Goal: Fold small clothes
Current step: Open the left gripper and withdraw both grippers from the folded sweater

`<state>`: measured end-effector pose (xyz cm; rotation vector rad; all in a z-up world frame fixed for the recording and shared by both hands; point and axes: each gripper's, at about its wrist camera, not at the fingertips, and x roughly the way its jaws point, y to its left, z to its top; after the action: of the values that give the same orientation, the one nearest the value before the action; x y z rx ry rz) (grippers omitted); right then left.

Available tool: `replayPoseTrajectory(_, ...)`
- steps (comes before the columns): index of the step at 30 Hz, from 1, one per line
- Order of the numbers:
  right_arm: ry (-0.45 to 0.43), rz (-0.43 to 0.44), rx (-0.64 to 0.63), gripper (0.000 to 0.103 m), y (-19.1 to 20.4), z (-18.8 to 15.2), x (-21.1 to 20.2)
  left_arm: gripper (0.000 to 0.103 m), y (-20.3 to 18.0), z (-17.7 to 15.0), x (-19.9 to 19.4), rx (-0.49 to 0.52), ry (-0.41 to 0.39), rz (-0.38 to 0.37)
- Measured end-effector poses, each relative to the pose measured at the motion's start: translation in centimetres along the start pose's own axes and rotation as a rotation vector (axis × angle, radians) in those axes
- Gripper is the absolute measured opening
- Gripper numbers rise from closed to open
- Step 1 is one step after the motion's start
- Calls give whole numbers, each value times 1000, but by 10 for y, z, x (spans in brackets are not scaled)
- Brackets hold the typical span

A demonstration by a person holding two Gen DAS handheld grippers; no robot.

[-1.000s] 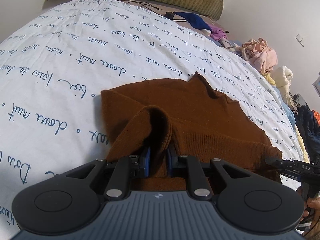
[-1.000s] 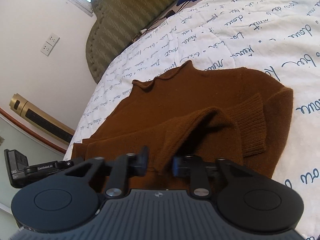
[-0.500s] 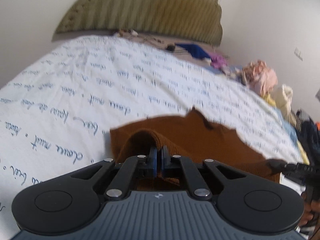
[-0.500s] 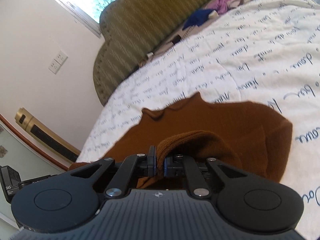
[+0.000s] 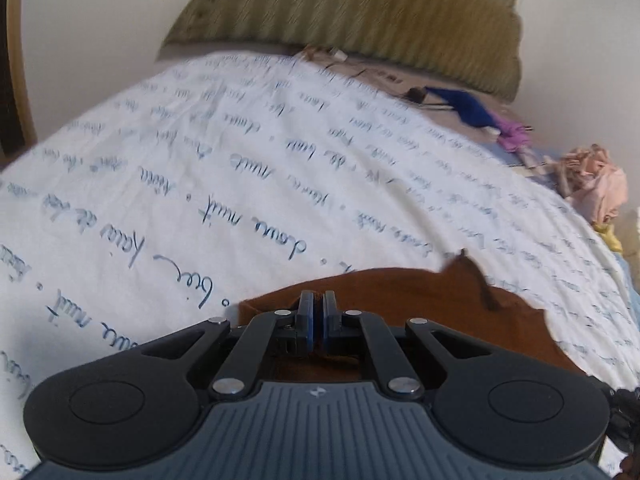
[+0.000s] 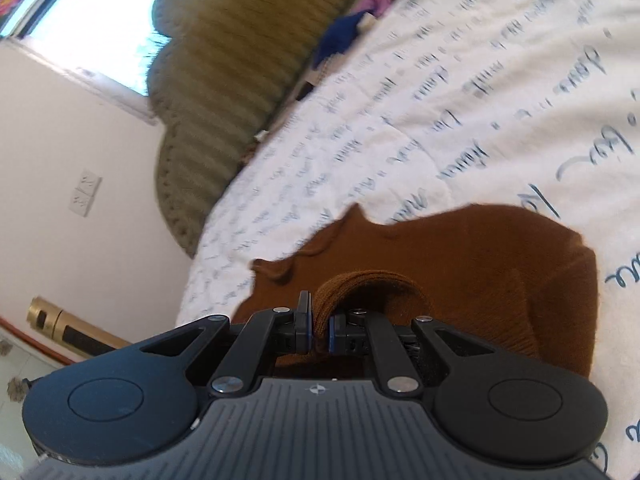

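Brown sweater (image 5: 404,296) lying on the bed (image 5: 200,208) by its near edge, left gripper (image 5: 318,326) fingers pinched shut on a fold, right gripper (image 6: 319,328) fingers clamped on a bunched-up knit edge, olive headboard (image 5: 360,12) at the far end

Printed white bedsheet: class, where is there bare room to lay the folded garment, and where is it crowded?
Bare: the printed white bedsheet between the brown knitted sweater and the olive ribbed headboard. Crowded: the far corner with the blue cloth, purple cloth and pink bundle of clothes.
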<state>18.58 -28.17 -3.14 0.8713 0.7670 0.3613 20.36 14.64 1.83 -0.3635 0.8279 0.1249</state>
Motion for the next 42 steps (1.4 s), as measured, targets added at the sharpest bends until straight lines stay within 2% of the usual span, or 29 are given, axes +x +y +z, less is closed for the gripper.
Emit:
replayPoseTrajectory(1,9,-6,4,18,-3,0,3,5,2,-1,5,-3,10,2)
replayPoseTrajectory(3,13,-25,12,29,-6,-3,7,5,4,-3,8,-16,9,29)
replayPoseTrajectory(4,6,-30,10,40,-7,-4,7,5,4,-4,7,-12,0,37)
replayPoseTrajectory(5,-4,-37,6,46,-7,-4,6,5,4,-4,4,-2,-14,45)
replayPoseTrajectory(11,-44,-67,-121,48,12,-8,-5,10,6,0,-12,24,-59,78)
replayPoseTrajectory(15,1,-91,-202,60,24,-20,0,12,-1,-9,-12,86,-31,98)
replayPoseTrajectory(19,31,-183,-278,66,31,-33,7,12,-13,-25,-3,176,3,144)
replayPoseTrajectory(22,29,-260,-393,70,42,-45,7,12,-15,-33,2,218,15,162)
replayPoseTrajectory(26,1,-299,-520,84,58,-62,-1,13,-14,-37,2,237,9,176)
replayPoseTrajectory(29,-4,-328,-629,88,69,-80,-2,15,-14,-39,3,243,11,182)
replayPoseTrajectory(34,6,-446,-799,95,71,-112,12,19,-14,-44,6,259,7,197)
replayPoseTrajectory(36,-8,-463,-825,98,66,-118,15,23,-14,-47,7,270,-1,213)
replayPoseTrajectory(37,-21,-464,-827,101,65,-120,15,30,-15,-48,7,280,-11,229)
replayPoseTrajectory(39,-34,-459,-813,103,62,-120,15,52,-16,-52,8,303,-39,275)
replayPoseTrajectory(40,-38,-452,-804,103,59,-120,15,67,-16,-54,8,313,-59,300)
replayPoseTrajectory(41,-47,-444,-799,103,57,-120,15,72,-15,-56,8,320,-79,315)
replayPoseTrajectory(42,-58,-436,-799,103,54,-121,14,72,-12,-57,7,322,-87,312)
